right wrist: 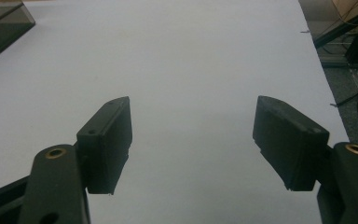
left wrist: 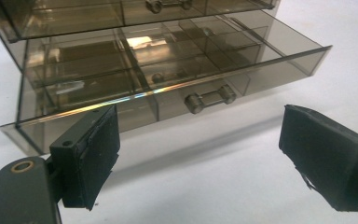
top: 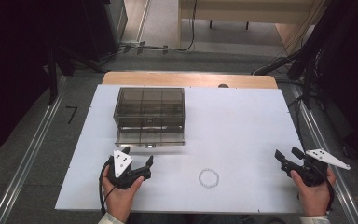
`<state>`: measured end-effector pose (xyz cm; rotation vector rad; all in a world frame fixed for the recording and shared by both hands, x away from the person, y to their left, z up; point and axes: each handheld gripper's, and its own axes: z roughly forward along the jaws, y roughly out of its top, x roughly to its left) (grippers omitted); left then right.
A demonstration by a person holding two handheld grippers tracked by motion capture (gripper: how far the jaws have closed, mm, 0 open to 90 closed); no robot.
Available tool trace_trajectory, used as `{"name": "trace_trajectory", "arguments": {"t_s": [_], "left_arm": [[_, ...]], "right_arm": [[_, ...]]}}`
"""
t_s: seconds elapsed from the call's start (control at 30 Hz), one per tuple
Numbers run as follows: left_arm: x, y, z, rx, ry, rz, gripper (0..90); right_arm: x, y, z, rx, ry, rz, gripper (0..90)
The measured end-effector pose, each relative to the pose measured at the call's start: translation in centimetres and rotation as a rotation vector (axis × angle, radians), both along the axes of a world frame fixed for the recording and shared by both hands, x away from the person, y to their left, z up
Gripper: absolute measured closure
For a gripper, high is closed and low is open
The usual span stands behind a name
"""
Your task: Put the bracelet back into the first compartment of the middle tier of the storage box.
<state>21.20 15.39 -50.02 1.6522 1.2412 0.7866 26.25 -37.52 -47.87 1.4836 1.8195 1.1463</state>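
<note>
A smoky transparent drawer box stands at the back left of the white table. Its lower drawer is pulled out, showing divided compartments and a small bar handle. My left gripper sits just in front of the drawer, open, jaws wide apart with nothing between them. A small beaded ring lies on the table near the front middle. My right gripper rests at the front right edge, open and empty, pointing over bare table.
The table's wooden edge shows at the back. Metal rails and cables run along the floor at both sides. A corner of the drawer box appears at the top left of the right gripper view.
</note>
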Motion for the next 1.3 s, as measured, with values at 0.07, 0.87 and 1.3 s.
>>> {"name": "trace_trajectory", "arguments": {"t_s": [0.07, 0.87, 1.3], "left_arm": [[0.0, -0.1, 0.0, -0.001, 0.004, -0.004, 12.4], [0.3, -1.9, -0.4, 0.009, 0.032, -0.063, 12.5], [0.4, -3.1, -0.5, 0.018, 0.035, -0.093, 12.5]], "right_arm": [[0.0, 0.0, 0.0, 0.0, 0.0, 0.002, 26.8], [0.1, 0.1, 0.0, -0.01, -0.002, 0.006, 26.8], [0.1, 0.1, 0.0, -0.006, -0.002, 0.005, 26.8]]}}
